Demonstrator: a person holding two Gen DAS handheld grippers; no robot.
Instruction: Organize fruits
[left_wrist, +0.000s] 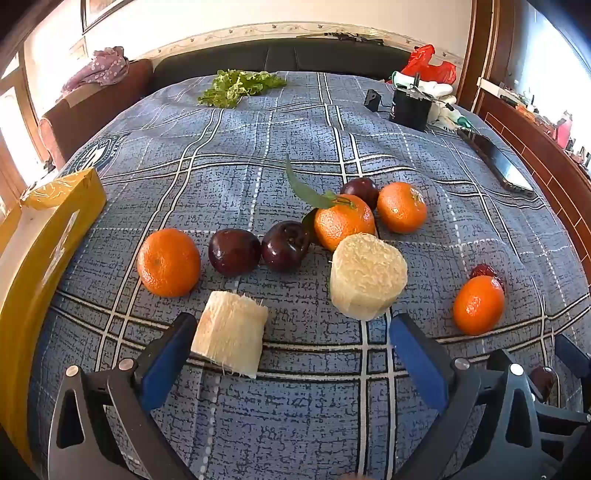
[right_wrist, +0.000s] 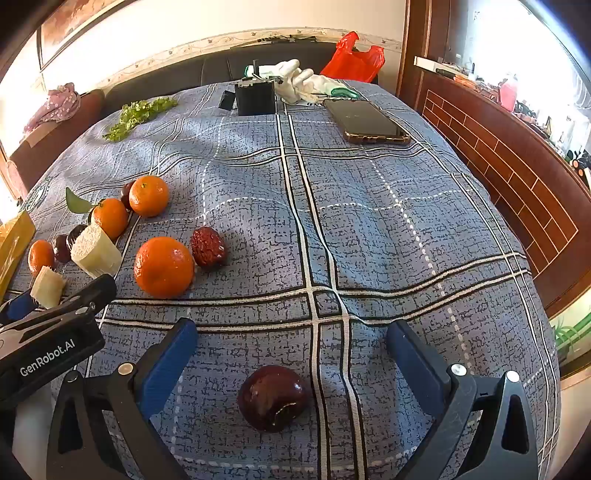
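While the fruits lie loose on the plaid cloth (left_wrist: 258, 147), sorting looks barely begun. From the left wrist, the left gripper (left_wrist: 291, 343) gapes empty; a sugarcane piece (left_wrist: 231, 332) touches its left finger, with mandarins (left_wrist: 169, 262) and plums (left_wrist: 234, 252) beyond the piece and a yellow box (left_wrist: 48, 236) to its left. From the right wrist, the right gripper (right_wrist: 291, 347) stands wide, gripping nothing, around one plum (right_wrist: 272, 398); a mandarin (right_wrist: 164, 266) and red date (right_wrist: 208, 246) lie beyond that plum, a phone (right_wrist: 369, 122) farther still.

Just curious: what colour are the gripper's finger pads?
Blue pads on black arms, clearest in the right wrist view.
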